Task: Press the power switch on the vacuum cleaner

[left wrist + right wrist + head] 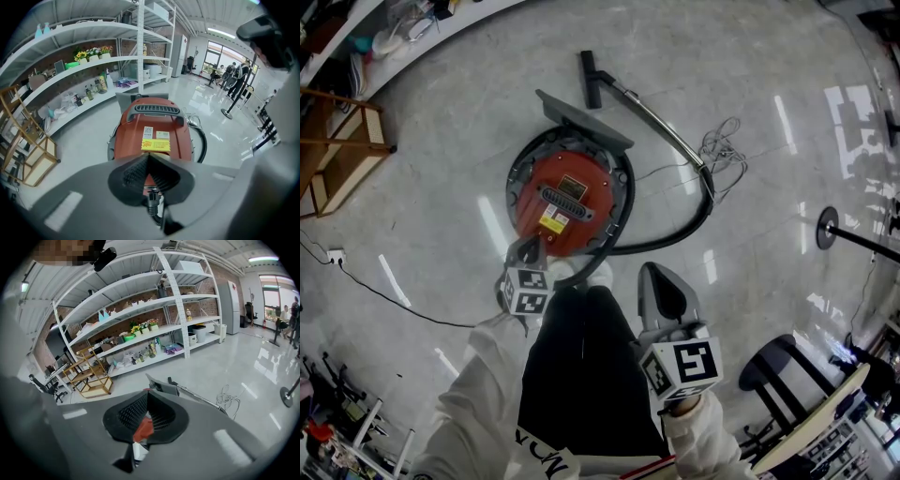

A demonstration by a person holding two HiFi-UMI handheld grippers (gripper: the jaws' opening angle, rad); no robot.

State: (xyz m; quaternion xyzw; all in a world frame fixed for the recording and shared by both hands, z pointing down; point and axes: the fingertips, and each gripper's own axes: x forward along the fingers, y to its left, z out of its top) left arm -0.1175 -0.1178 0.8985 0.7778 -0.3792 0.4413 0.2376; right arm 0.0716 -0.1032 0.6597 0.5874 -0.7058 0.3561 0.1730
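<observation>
The vacuum cleaner [565,199] is a round red canister on the floor with a grey carry handle [153,109] and a yellow label [155,145] on top. My left gripper [529,247] is shut with its tips together, low over the near edge of the canister; in the left gripper view the left gripper [149,155] points along the red lid. Through the gap under the tips a black cable fitting [153,200] shows. I cannot make out the power switch. My right gripper [654,274] is shut and empty, held right of the canister.
A black hose [680,232] curves right of the canister to a metal wand [656,116] and floor nozzle [591,79]. A loose cable [724,148] lies beyond. A wooden rack [339,150] stands left, a black stool [780,367] and stanchion base [827,228] right. Shelving [140,319] lines the wall.
</observation>
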